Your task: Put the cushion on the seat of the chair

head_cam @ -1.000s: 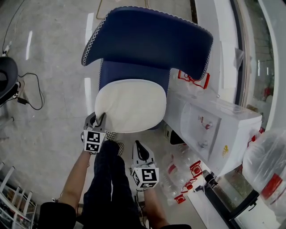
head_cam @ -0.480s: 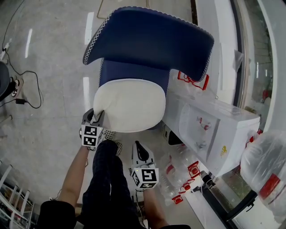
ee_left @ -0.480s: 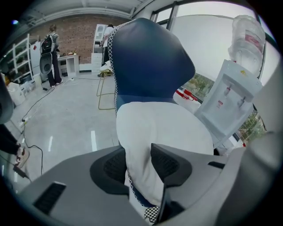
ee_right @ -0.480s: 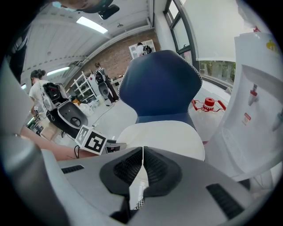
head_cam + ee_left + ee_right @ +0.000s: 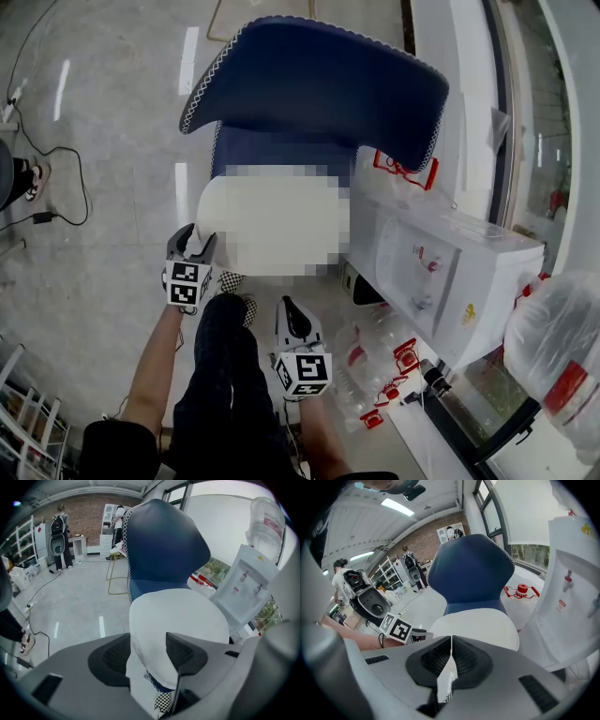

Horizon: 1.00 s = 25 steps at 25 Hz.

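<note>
The 2 jaws of my left gripper (image 5: pixel 147 654) are opening around the near edge of the cushion (image 5: pixel 176 616), which lies on the chair (image 5: pixel 309 84) seat mid-frame, my right gripper (image 5: pixel 451 660) clenched empty; a pad snagging the cover as I withdraw could drag it off

white water dispenser (image 5: pixel 441 267) at right; big bottle (image 5: pixel 558 347) beside it; clear bottles (image 5: pixel 366 356) on floor; black cable (image 5: pixel 84 199) at left

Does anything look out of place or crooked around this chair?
Nothing damaged. The cushion lies on the chair seat. Only oddity: clear water bottles lying on the floor beside the water dispenser.
</note>
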### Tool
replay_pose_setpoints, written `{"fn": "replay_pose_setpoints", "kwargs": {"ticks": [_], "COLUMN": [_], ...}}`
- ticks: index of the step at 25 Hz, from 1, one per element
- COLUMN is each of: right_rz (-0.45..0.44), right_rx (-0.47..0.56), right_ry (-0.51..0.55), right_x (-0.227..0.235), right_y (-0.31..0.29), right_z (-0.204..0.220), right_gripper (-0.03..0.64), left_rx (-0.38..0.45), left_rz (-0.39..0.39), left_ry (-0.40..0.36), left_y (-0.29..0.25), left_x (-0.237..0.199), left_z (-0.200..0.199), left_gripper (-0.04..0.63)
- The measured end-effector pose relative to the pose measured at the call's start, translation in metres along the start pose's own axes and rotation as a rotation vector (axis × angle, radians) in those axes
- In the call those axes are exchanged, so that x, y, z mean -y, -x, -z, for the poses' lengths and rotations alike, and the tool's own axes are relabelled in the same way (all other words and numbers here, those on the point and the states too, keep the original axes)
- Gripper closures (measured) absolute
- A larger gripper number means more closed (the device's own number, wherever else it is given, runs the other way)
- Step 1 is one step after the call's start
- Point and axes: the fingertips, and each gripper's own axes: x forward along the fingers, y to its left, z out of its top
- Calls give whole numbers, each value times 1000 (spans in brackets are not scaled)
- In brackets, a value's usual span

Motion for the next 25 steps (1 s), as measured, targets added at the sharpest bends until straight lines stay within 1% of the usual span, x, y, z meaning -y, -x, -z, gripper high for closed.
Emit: {"fn": "replay_pose_setpoints", "kwargs": {"ticks": [7, 12, 16, 25], "right_rz": [7, 5, 3, 1], "right_rx": [18, 33, 57, 125], "right_ry": [9, 18, 29, 64], "right_x": [-4, -13, -21, -38], "right_y": [7, 20, 32, 70], "right_z": [-10, -18, -31, -64], "right_gripper": [588, 588, 588, 588], "left_rx": [34, 47, 69, 104], "left_rz": [-25, 10, 35, 51], "left_ry": [-6, -24, -24, -73], "left_y": [23, 39, 61, 123], "left_x": [-5, 7, 17, 42], "left_z": [-15, -31, -47, -74], "left_gripper": [371, 371, 372, 374]}}
